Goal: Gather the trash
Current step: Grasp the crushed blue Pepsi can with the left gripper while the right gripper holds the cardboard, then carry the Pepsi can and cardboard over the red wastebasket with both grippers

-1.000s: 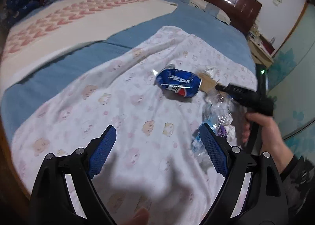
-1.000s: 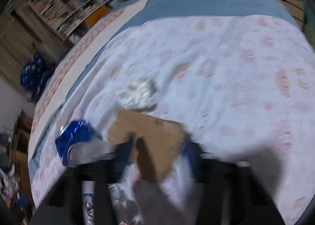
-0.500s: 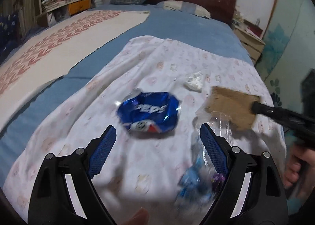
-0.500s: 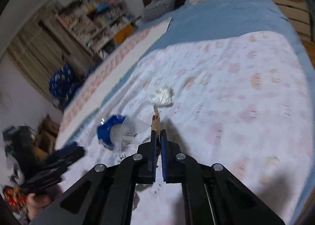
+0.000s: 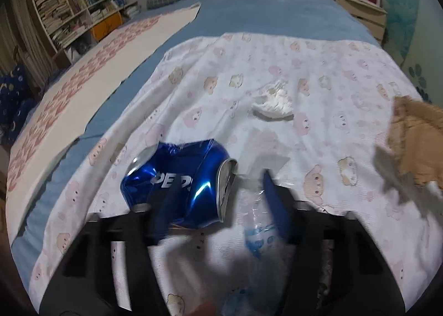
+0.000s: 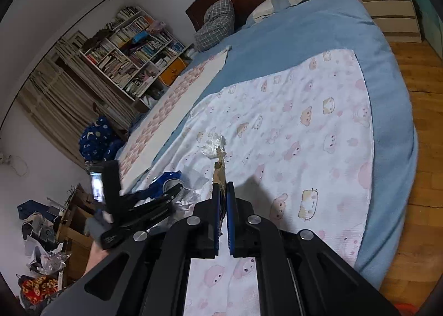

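My right gripper (image 6: 223, 199) is clamped on the cardboard scrap (image 6: 219, 170), lifted off the sheet. My left gripper (image 5: 218, 202) has just been closing around the crushed can (image 5: 177, 180), contact unclear. Plastic wrapper (image 5: 257, 230) beside it and tissue wad (image 5: 274, 100) farther back are uncollected.

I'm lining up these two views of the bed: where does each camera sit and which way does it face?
Left wrist: on the left gripper, looking down at the crushed can; its fingers show.
Right wrist: on the right gripper, facing up the bed; its fingers pinch cardboard.
Shared: can, cardboard, crumpled tissue.
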